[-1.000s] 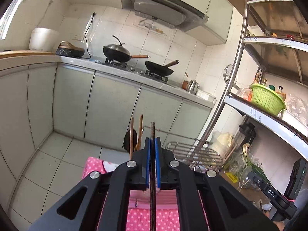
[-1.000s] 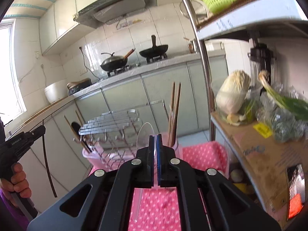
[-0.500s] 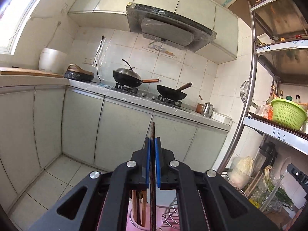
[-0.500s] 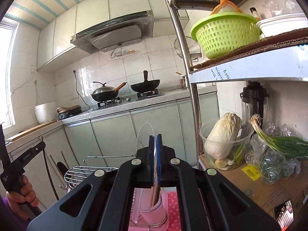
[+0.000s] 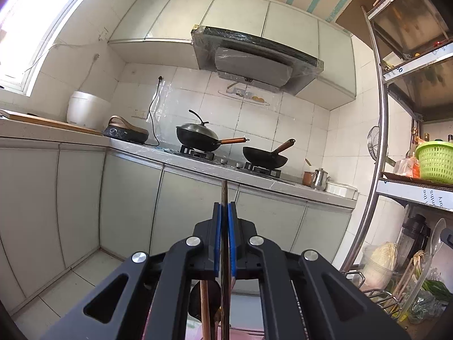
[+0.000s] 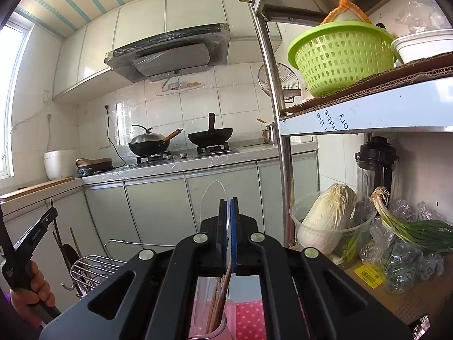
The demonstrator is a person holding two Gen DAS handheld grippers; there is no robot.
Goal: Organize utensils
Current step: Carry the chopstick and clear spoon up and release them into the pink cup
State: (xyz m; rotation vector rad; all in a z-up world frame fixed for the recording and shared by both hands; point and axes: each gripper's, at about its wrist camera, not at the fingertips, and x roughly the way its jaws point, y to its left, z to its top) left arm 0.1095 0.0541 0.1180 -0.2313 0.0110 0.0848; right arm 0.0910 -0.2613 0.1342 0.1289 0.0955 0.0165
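Utensils are split between the two hand-held tools, above a pink cylindrical plastic holder (image 6: 216, 327) that stands on a pink polka-dot cloth (image 6: 250, 321) low in the right wrist view. Beside it sits a chrome wire dish rack (image 6: 93, 266), where a dark spatula (image 6: 70, 257) and thin sticks lean. A bundle of brown wooden chopsticks (image 6: 219, 291) stands upright in the pink holder. The left gripper (image 5: 224, 221) is clamped with its blue pads (image 5: 217, 235) tight against a single dark, thin chopstick (image 5: 223, 192), which runs vertically between them and pokes above the tips toward the counter edge. The right gripper (image 6: 228, 215) is pinched on a clear, transparent plastic spoon (image 6: 213, 198), whose rounded bowl rises above the fingertips in front of the pale green cabinet doors (image 6: 158, 206). Both held pieces are lifted clear of the holder.
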